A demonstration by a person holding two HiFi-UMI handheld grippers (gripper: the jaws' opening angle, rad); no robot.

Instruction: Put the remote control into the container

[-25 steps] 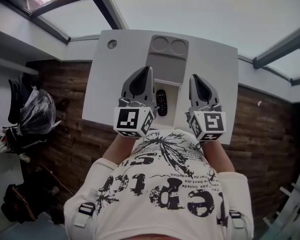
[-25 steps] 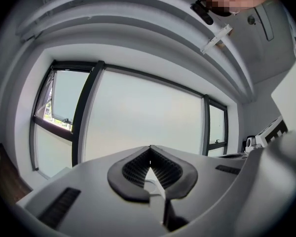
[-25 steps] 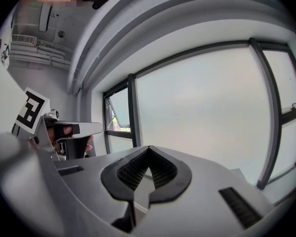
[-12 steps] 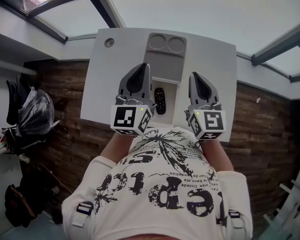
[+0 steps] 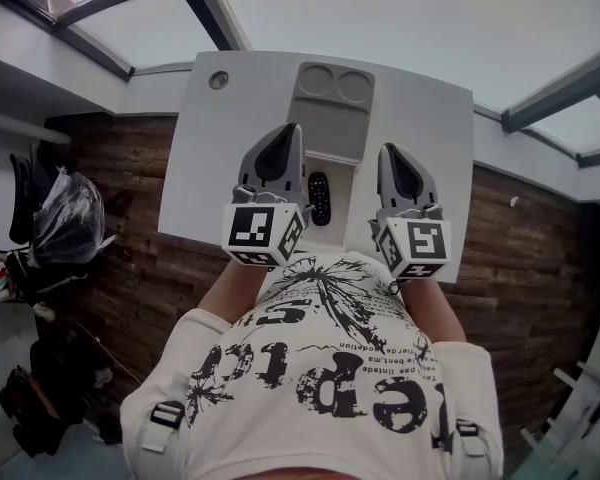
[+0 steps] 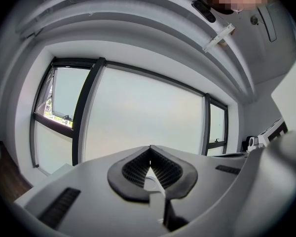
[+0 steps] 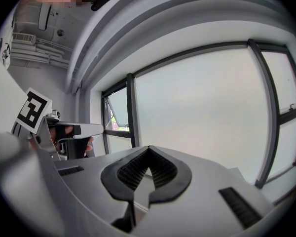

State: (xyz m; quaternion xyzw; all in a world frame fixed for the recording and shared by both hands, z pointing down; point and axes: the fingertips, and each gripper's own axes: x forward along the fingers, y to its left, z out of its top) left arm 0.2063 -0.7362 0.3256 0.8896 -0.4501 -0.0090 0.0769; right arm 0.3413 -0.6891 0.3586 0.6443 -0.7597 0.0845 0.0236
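In the head view the black remote control [image 5: 320, 198] lies on the white table [image 5: 220, 168], just in front of the grey container [image 5: 332, 128], a tray with two round wells at its far end. My left gripper [image 5: 291, 130] is held up at the remote's left and my right gripper [image 5: 388, 152] at its right, both near the person's chest and above the table's near edge. Neither touches the remote. In the left gripper view the left gripper [image 6: 149, 150] has its jaws meeting with nothing between them. The right gripper [image 7: 148, 149] looks the same in the right gripper view.
A small round grommet [image 5: 218, 80] sits at the table's far left corner. Dark bags and a chair [image 5: 60, 228] stand on the wooden floor at the left. Both gripper views face large windows [image 6: 138, 117], not the table.
Both grippers stay shut and in nearly the same place. The head view has shifted slightly, and the left gripper's marker cube has edged a little to the right.
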